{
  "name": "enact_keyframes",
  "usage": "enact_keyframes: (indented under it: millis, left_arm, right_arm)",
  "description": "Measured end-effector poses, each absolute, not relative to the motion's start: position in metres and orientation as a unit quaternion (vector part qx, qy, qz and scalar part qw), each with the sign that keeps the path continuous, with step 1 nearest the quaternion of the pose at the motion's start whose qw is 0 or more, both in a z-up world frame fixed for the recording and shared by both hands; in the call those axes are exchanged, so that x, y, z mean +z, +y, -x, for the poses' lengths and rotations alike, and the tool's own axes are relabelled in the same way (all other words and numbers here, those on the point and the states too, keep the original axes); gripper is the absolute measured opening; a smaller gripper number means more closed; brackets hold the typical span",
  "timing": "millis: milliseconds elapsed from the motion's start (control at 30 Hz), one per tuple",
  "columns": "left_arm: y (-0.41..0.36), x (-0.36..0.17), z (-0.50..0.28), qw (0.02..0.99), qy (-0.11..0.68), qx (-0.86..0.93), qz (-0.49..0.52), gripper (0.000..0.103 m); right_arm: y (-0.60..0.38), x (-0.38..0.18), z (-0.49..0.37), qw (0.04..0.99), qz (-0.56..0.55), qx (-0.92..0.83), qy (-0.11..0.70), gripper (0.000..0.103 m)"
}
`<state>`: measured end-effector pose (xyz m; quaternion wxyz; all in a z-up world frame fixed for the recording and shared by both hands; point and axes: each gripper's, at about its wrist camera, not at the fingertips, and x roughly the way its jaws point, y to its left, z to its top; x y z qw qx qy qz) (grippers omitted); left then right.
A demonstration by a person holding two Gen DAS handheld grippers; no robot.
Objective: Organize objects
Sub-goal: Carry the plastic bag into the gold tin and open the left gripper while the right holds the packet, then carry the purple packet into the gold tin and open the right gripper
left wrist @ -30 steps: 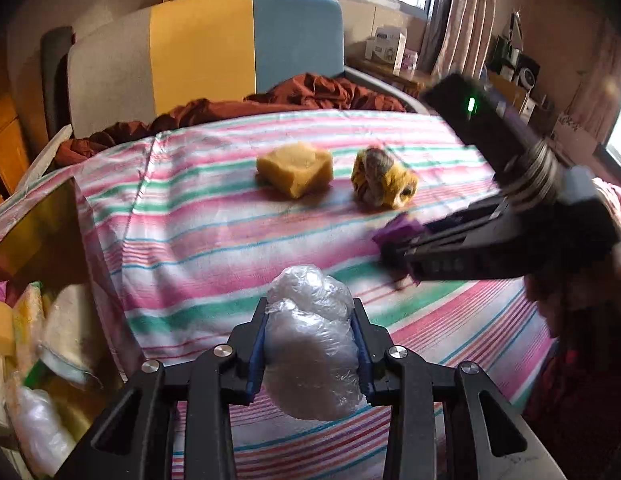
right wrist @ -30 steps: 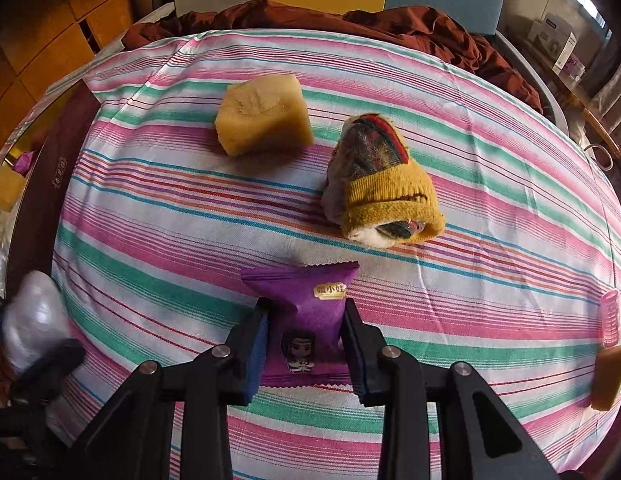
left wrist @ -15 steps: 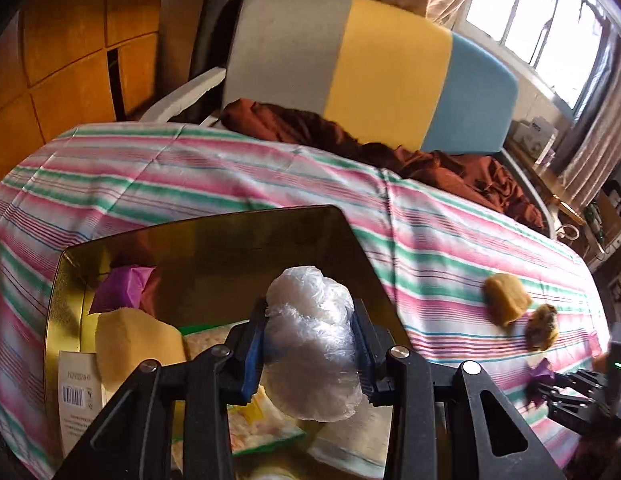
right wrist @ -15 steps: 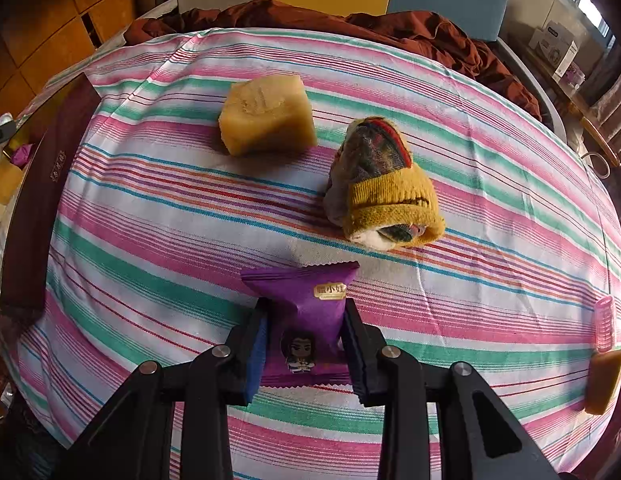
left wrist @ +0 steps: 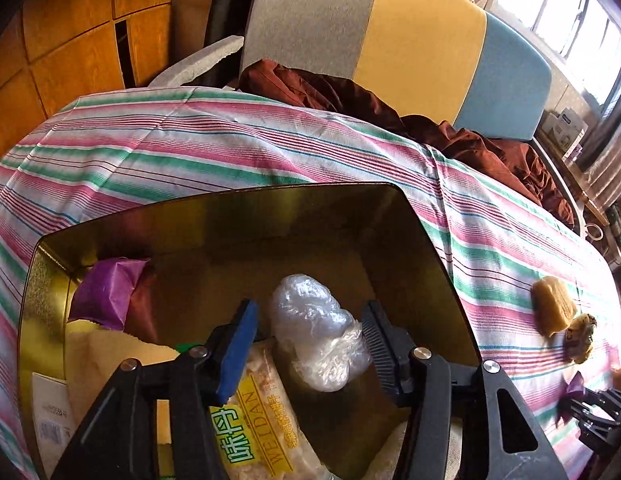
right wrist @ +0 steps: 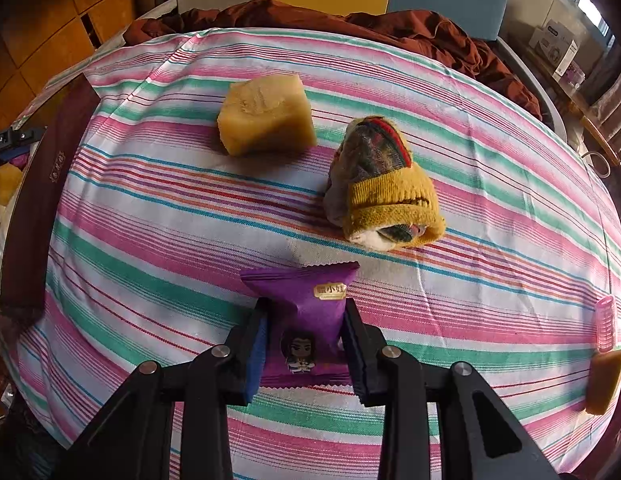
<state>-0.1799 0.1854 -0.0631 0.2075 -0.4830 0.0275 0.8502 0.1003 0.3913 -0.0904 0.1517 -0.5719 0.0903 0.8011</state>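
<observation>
My left gripper (left wrist: 310, 336) is open over the gold tin box (left wrist: 410, 236). The clear plastic bag bundle (left wrist: 316, 330) sits loose between its spread fingers, inside the box. The box also holds a purple packet (left wrist: 106, 296), a yellow snack pack (left wrist: 254, 428) and other packets. My right gripper (right wrist: 304, 344) is shut on a purple snack packet (right wrist: 306, 304) just above the striped tablecloth (right wrist: 150, 240). Beyond it lie a yellow sponge block (right wrist: 264, 114) and a rolled yellow knit sock (right wrist: 384, 188).
The box's dark outer wall (right wrist: 42, 208) stands at the table's left edge. A pink clip (right wrist: 604, 322) and a tan block (right wrist: 604, 380) lie at the right edge. A brown cloth (right wrist: 350, 24) and a striped chair back (left wrist: 390, 40) are behind the table.
My left gripper swung from the table over to the gold box, then opened and let go of the plastic bag bundle. My right gripper stayed put, holding the purple packet.
</observation>
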Motion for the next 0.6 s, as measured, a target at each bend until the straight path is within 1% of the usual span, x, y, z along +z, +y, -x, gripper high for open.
enact_keyframes:
  millis: [133, 367, 567, 600]
  left_arm:
    - [0.176, -0.046, 0.158, 0.215, 0.029, 0.859, 0.463, 0.061]
    - [0.153, -0.011, 0.092, 0.240, 0.040, 0.886, 0.394, 0.062]
    - [0.137, -0.006, 0.055, 0.243, 0.051, 0.894, 0.374, 0.063]
    - [0.136, -0.007, 0.050, 0.247, 0.053, 0.892, 0.375, 0.065]
  right_arm:
    - [0.391, -0.090, -0.100, 0.152, 0.572, 0.801, 0.087, 0.034]
    - [0.387, -0.086, -0.103, 0.154, 0.572, 0.801, 0.082, 0.034]
    - [0.390, -0.086, -0.099, 0.156, 0.573, 0.801, 0.077, 0.034]
    - [0.390, -0.086, -0.099, 0.156, 0.573, 0.801, 0.077, 0.034]
